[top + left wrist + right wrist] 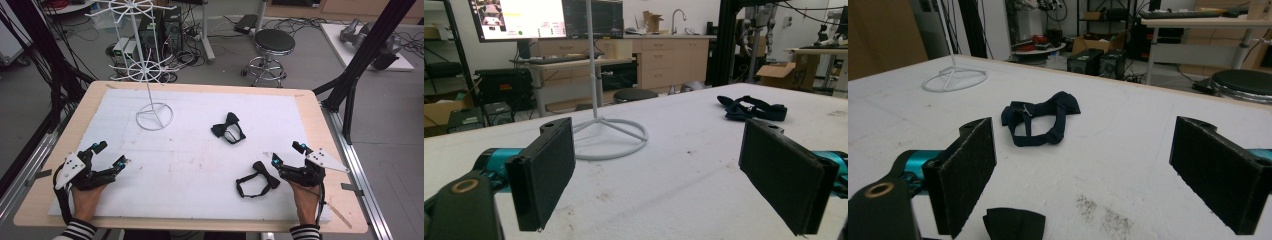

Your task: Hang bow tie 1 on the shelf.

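White foam sheet covers most of the wooden surface [310, 107] — prob. there as a soft, plain backing so the dark items stand out and the jaws can press down w/o scraping.

Next biggest: white wire display stand [148, 65], upright at the far left of the sheet, ring base flat on the foam, spoked hanger wheels up top. Looks like the place where the ties would get hung, judging by its hooks; nothing on it yet.

Left hand-held gripper [111, 156] rests near the front-left corner, jaws wide apart, nothing between them; in the left gripper view the stand base sits straight ahead, bare foam in the gap. Seems parked, waiting.

Right hand-held gripper [286, 154] at front right, jaws also spread wide and empty. It sits just beside the near bow tie [257, 180], whose bow end lies just by its left jaw tip — in the right gripper view a corner of black fabric [1013, 223] shows at the bottom between the jaws. My read: this one is lined up to pick first.

Far bow tie [228, 128] lies mid-sheet, strap looped loosely, well apart from both grippers and from the stand.

In the way: not much on the sheet itself. The floppy straps could snag or trail on a lift. Off the surface: stool [273, 42], PC boxes, cables on the floor — no obstruction.
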A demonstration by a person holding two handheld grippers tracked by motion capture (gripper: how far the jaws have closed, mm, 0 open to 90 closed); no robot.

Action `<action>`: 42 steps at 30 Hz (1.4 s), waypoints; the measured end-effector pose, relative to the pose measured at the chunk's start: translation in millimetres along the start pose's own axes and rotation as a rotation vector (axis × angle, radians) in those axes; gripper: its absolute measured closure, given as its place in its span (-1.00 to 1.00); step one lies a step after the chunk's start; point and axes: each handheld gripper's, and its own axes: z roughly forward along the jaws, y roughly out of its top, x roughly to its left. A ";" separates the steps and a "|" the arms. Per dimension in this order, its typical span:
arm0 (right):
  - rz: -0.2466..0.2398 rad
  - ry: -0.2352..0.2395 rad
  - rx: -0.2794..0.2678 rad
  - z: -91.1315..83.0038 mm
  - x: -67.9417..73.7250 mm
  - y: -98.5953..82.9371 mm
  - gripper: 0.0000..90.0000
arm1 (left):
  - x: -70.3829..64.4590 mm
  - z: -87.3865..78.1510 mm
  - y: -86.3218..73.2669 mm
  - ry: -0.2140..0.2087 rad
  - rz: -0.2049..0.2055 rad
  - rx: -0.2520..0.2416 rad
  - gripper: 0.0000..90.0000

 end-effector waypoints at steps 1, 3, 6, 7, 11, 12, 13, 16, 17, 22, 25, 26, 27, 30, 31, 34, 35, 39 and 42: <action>-0.006 0.002 0.001 0.5 -1.3 2.7 -0.76 | 0.0 0.1 -0.1 0.000 0.000 -0.001 -0.66; -0.014 0.006 0.006 1.8 -3.3 8.6 -0.76 | 0.1 -0.1 0.0 -0.001 0.000 0.001 -0.66; -0.028 0.015 0.011 4.2 -5.8 18.7 -0.76 | 0.3 -0.1 0.0 -0.002 -0.002 0.001 -0.66; -0.034 0.021 0.016 6.4 -7.1 25.5 -0.76 | 0.3 -0.1 0.0 -0.002 -0.002 0.000 -0.66; -0.042 0.042 0.027 13.6 -10.3 36.7 -0.76 | 0.2 -0.1 0.0 -0.002 -0.002 -0.001 -0.66; -0.042 0.049 0.034 15.9 -11.1 39.0 -0.76 | 0.0 -0.1 -0.1 -0.001 -0.003 -0.003 -0.66; -0.039 0.063 0.042 18.6 -12.1 41.2 -0.76 | 0.0 -0.1 -0.1 -0.001 -0.002 -0.003 -0.66; -0.050 0.079 0.064 25.8 -15.3 48.7 -0.76 | 0.4 -0.3 -0.1 0.001 -0.002 -0.002 -0.66; -0.049 0.085 0.066 28.4 -16.3 51.7 -0.76 | 0.5 -0.4 -0.1 0.001 -0.003 -0.001 -0.66; -0.058 0.097 0.098 38.6 -21.7 64.2 -0.76 | 0.6 -0.5 -0.1 0.001 -0.003 -0.002 -0.66; -0.086 0.101 0.127 50.5 -26.2 75.5 -0.76 | 0.6 -0.4 -0.1 0.001 -0.003 -0.002 -0.66; -0.083 0.107 0.138 53.6 -26.8 78.1 -0.76 | 0.6 -0.4 -0.2 0.002 -0.002 -0.003 -0.66; -0.083 0.107 0.138 53.6 -26.8 78.1 -0.76 | 0.6 -0.5 -0.1 0.001 -0.002 -0.002 -0.66; -0.083 0.143 0.148 63.5 -28.4 85.3 -0.76 | 0.6 -0.4 -0.1 0.002 -0.003 -0.002 -0.66; -0.083 0.143 0.148 63.5 -28.4 85.3 -0.76 | 0.6 -0.4 -0.1 0.001 -0.002 -0.002 -0.66; -0.086 0.164 0.161 70.4 -30.7 89.1 -0.76 | 0.5 -0.5 -0.1 0.001 -0.002 -0.003 -0.66; -0.088 0.164 0.168 72.4 -31.5 90.1 -0.76 | 0.5 -0.5 -0.2 0.002 -0.002 -0.004 -0.66; -0.110 0.178 0.199 81.2 -34.8 96.6 -0.76 | 0.7 -0.6 -0.1 0.001 -0.003 -0.004 -0.66; -0.130 0.197 0.222 89.4 -35.7 104.2 -0.76 | 0.7 -0.5 -0.2 0.001 -0.004 -0.004 -0.66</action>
